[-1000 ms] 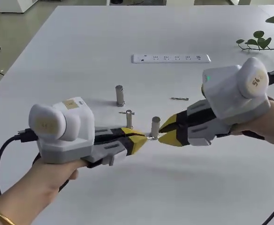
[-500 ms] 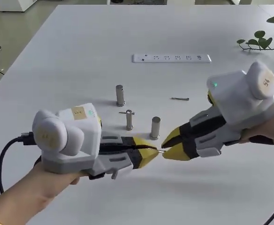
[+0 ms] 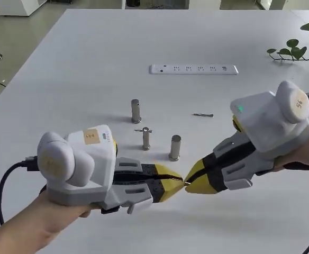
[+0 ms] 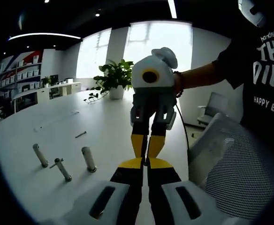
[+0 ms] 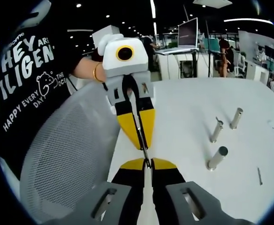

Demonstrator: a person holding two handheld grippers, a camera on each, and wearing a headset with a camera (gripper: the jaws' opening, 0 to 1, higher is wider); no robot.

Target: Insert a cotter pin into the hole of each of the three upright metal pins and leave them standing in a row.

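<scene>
Handover, seemingly, of cotter pin (image 5: 140, 133) just in front of nearest metal pin (image 3: 175, 147).
Left gripper (image 3: 171, 185) lies level to that pin's left and right gripper (image 3: 193, 182) slopes down from its right. Both sets of fingers (image 3: 162, 173) clench the cotter pin tip to tip above the tabletop (image 3: 91, 63). One should release only once the other grips firmly, keeping the shaft level.
</scene>
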